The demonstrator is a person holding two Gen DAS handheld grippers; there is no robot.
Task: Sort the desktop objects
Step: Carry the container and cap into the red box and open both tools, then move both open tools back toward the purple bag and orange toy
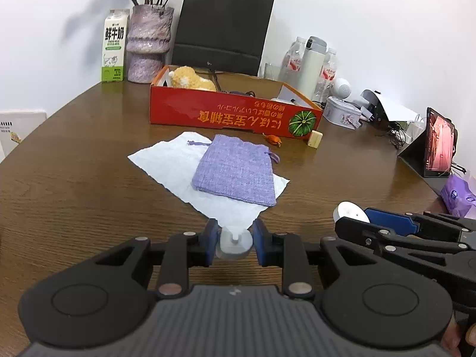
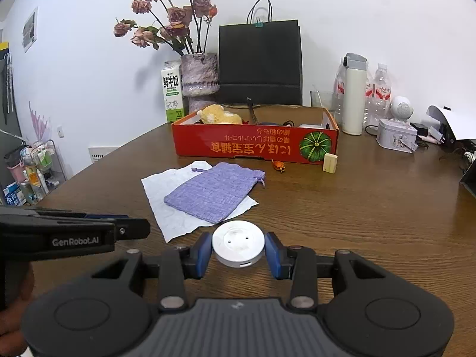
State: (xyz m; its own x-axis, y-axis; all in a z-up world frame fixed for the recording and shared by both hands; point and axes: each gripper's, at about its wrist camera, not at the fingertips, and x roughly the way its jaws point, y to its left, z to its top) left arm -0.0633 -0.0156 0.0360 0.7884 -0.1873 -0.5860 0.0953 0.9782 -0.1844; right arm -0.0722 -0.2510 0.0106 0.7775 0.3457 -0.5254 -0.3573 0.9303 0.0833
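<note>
Visibly two tools [image 1: 234,242] [image 2: 238,251], two white parts [image 1: 234,245] [image 2: 238,242]

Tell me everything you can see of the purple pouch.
The purple pouch is a flat rectangular bag of coarse woven lilac fabric, its gathered mouth and drawstring toward the red box. It looks empty and lies flat on a white paper sheet on the table. Neither gripper touches it.

milk carton [image 2: 172,92], vase [image 2: 198,78] and black bag [image 2: 260,62] behind.
</note>
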